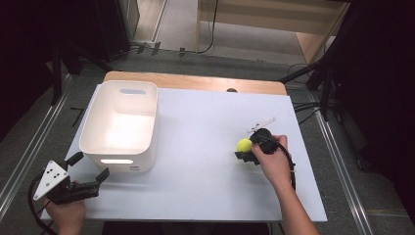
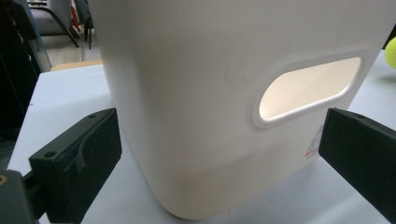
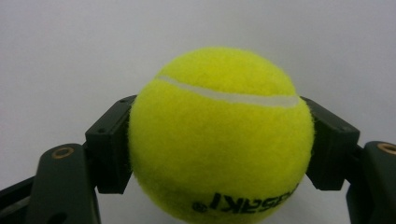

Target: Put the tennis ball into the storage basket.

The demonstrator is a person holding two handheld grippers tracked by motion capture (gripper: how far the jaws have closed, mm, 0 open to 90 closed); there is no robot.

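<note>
Tennis ball (image 3: 219, 135) clamped between right tongs (image 3: 219, 144)

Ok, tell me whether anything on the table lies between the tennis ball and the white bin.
Nothing visible does. The tennis ball sits clamped in the right gripper at the table's right; the white bin stands at the left, with only bare white tabletop between them. The left gripper, jaws open, waits at the bin's near corner, off that path.

You've got a white board (image 1: 205, 147) covering a wooden table (image 1: 195, 81), whose wood shows along the far edge. Grey floor (image 1: 44, 132) around it, with black cables (image 1: 303, 105) off the far-right corner.
</note>
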